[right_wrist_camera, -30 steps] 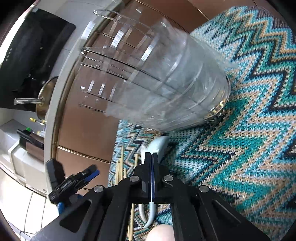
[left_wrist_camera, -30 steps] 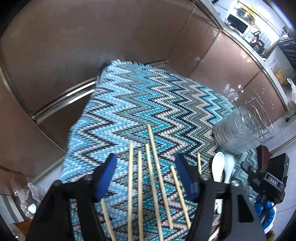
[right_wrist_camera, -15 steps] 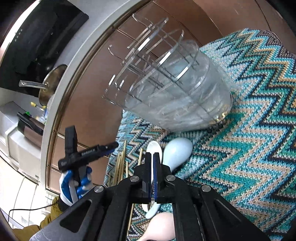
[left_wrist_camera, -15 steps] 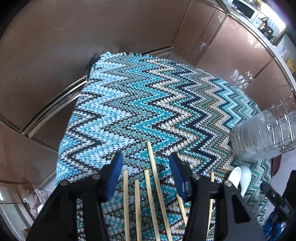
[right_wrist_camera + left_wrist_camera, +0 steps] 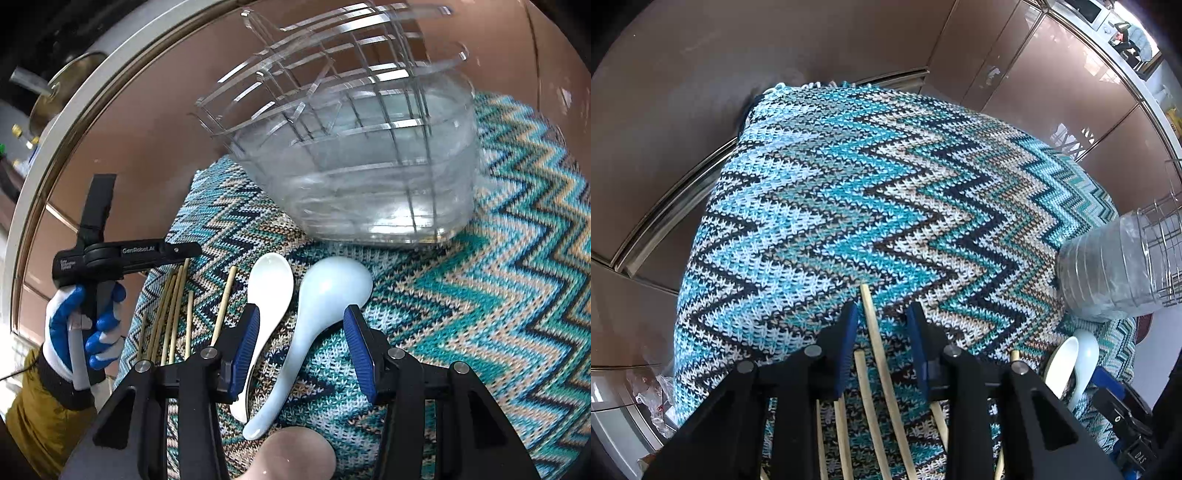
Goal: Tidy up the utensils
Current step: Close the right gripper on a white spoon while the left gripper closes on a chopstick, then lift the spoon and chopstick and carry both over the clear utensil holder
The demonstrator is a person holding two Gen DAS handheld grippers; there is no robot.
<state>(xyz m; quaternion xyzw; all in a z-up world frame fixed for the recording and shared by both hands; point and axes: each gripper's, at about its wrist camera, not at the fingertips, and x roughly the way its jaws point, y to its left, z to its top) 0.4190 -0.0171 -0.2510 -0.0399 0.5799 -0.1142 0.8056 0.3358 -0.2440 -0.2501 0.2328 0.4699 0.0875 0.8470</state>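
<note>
Left tongs closing, still apart, around 2 chopsticks on zigzag cloth. Right tongs opening, straddling 2 white spoons untouched; clear holder stands beyond.

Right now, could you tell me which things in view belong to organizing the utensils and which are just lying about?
Belongs to the job:
- thin wooden chopsticks
- two white ceramic soup spoons
- clear plastic utensil holder

Just lying about:
- blue zigzag knitted cloth
- metal pot lid on the counter
- crumpled plastic bag
</note>
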